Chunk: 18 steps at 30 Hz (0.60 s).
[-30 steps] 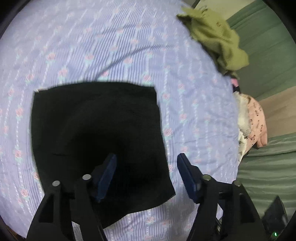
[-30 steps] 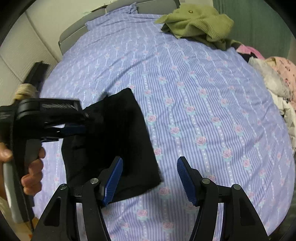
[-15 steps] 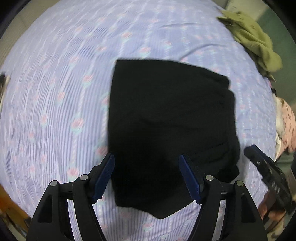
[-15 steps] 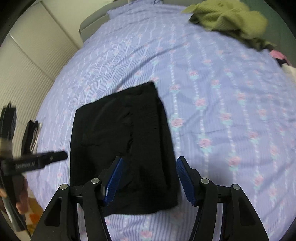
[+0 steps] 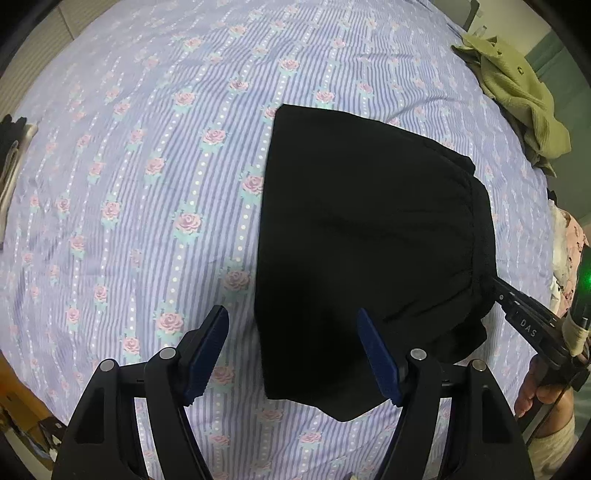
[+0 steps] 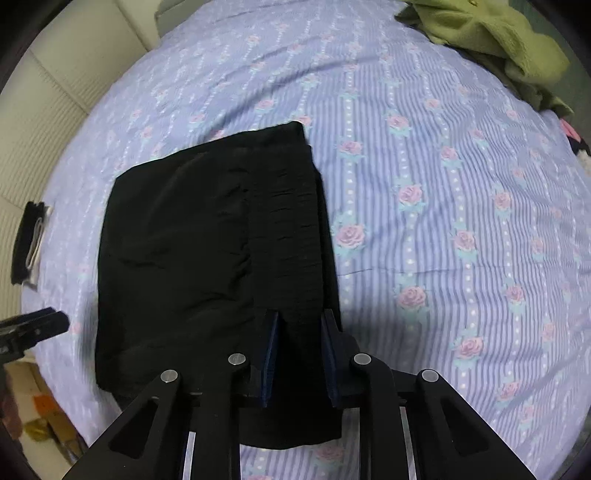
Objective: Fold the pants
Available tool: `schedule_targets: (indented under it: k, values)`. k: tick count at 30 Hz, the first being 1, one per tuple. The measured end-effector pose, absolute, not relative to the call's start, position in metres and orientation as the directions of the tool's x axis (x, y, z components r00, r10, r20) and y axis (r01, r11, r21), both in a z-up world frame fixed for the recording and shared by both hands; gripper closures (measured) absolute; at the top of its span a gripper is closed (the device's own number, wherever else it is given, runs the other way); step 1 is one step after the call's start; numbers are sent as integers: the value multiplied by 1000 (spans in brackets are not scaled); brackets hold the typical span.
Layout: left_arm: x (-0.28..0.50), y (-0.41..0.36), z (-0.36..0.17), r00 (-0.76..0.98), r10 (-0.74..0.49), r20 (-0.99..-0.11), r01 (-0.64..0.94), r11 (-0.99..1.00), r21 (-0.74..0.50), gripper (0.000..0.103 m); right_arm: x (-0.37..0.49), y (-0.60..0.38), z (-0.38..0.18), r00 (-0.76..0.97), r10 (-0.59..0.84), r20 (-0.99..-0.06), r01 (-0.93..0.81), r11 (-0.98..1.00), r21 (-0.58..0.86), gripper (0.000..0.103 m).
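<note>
A: Left wrist view. What does the left gripper [image 5: 291, 332] show?

B: Its jaws stand wide and hold nothing. One blue pad hangs over the striped rose-print bedsheet [image 5: 147, 155], the other over the near part of the black pants [image 5: 369, 229], which lie folded into a compact block on the bed. The right gripper [image 5: 495, 286] meets the gathered waistband at the block's right edge.

A: How is this step best done?

B: Judged from the layout, the left gripper should straddle the free left edge before closing, so both sides lift together and the layers stay aligned.

A: Right wrist view?

B: The right gripper [image 6: 301, 326] is closing; its jaws are narrow, with the ribbed waistband fabric between them. Whether the pads already press cannot be told. The pants [image 6: 207, 236] look thin, matte and softly creased. A crumpled green knit garment [image 6: 491, 33] lies well apart.
</note>
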<state>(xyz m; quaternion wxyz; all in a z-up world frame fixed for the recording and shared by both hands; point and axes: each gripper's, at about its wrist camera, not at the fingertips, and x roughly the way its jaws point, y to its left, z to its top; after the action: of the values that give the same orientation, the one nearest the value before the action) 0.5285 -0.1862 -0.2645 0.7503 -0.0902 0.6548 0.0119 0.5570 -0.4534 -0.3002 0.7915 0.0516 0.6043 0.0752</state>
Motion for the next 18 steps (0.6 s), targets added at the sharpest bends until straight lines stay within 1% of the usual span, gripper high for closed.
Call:
schedule_targets:
  k: [2,3,4,6,8,9,14,18]
  values:
    - [528,-186,-262,148,-91,-985,-132,985,-111,32,553,-454,-301,263,168,-950,-43,986,162,76]
    - [529,-188,-262,149,-82,-985,-129,986,-102,32,552,-457,-298,268,152,-951,-22,988,152,66]
    - [528,-188,-260,155,-71,-985,-125,988,-91,32,549,-459,-294,274,135,-952,3,990,141,52]
    - [524,-185,-256,164,-58,-985,-123,989,-79,32,540,-465,-277,316,96,-944,61,991,122,42]
    - [520,-181,-250,177,-49,-983,-118,991,-70,32,526,-471,-256,372,78,-925,111,986,127,39]
    - [518,-179,-246,185,-49,-981,-113,991,-71,32,516,-472,-245,394,89,-915,136,979,154,35]
    - [504,-164,-214,264,-69,-962,-39,996,-82,32,478,-457,-210,472,154,-868,165,952,258,32]
    - [497,-145,-187,338,-119,-934,47,993,-110,32,446,-429,-192,531,167,-830,205,926,317,31]
